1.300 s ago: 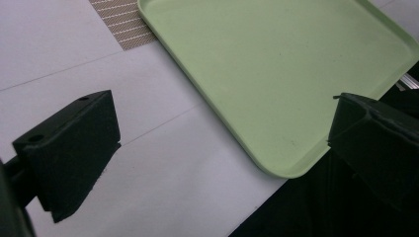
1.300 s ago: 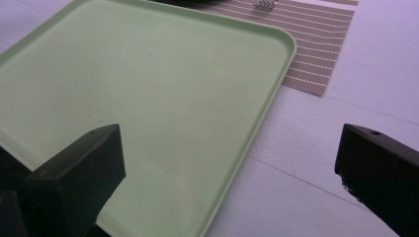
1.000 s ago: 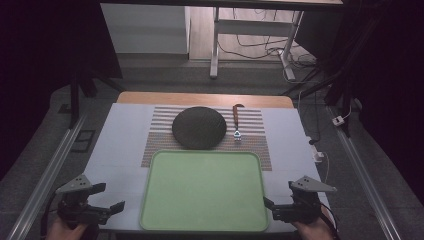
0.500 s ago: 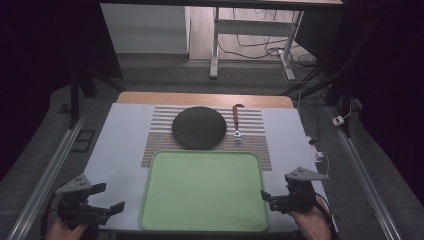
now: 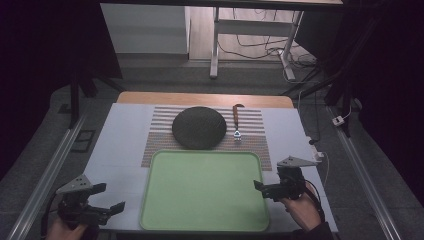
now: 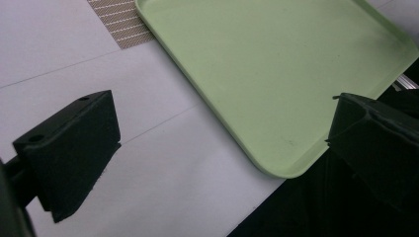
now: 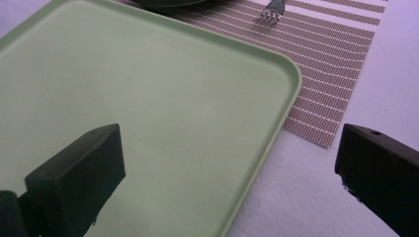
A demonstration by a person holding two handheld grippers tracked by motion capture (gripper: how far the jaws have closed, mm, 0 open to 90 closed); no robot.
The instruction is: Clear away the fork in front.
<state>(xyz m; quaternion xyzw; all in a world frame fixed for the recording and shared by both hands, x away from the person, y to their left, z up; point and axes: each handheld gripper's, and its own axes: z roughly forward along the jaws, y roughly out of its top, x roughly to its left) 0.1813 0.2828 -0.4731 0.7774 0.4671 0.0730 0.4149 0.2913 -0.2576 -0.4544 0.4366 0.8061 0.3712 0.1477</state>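
Our right claw (image 5: 262,189) stood with its jaws wide apart and held nothing; it hovered at the right rim of the green tray (image 5: 205,190), toward the tray's near right corner, and in the right gripper view one jaw hung over the tray's floor (image 7: 148,98) while the other hung over the white counter beyond the rim. Our left claw (image 5: 110,197) was likewise spread wide and empty, low at the near left of the counter (image 5: 120,135), just beside the tray's near left corner but apart from it; in the left gripper view one jaw sat over the white surface and the other over the dark edge past the tray's corner (image 6: 276,98). The tray lay flat and bare on the near half of the counter, its far edge overlapping the striped placemat (image 5: 160,145). On that placemat, beyond the tray, we saw a dark round plate (image 5: 198,127), and just to its right a fork (image 5: 236,122) lying lengthwise with its tines toward us; those tines (image 7: 269,15) also showed at the top of the right gripper view. Neither the plate nor the fork touched the tray. A hand (image 5: 302,212) gripped the right gripper from below.
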